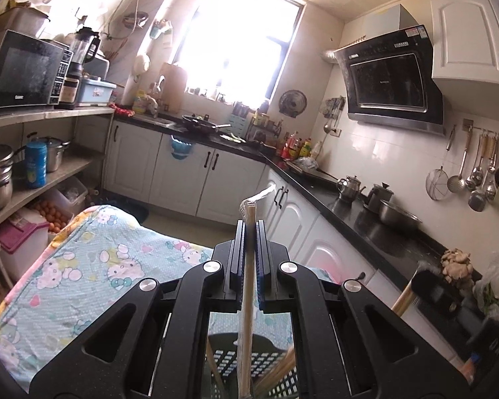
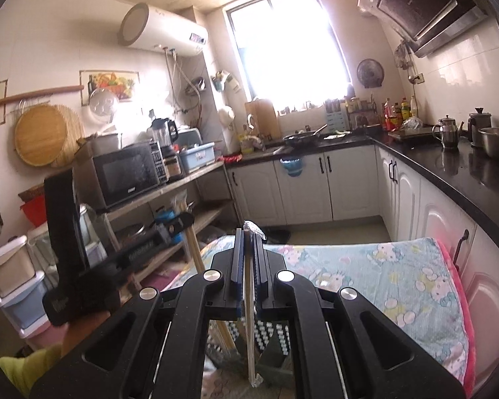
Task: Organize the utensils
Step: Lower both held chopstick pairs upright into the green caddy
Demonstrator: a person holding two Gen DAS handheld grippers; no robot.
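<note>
Gripping wrapped chopsticks — black basket below, counter right.

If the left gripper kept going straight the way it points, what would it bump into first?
Probably nothing close: beyond the left gripper, shut on wrapped chopsticks, lies open floor, then the white cabinet doors. Depth is hard to judge.

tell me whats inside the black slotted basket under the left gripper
A few wooden chopsticks lean inside the black basket. The left gripper covers most of it, so the rest is hidden.
</note>
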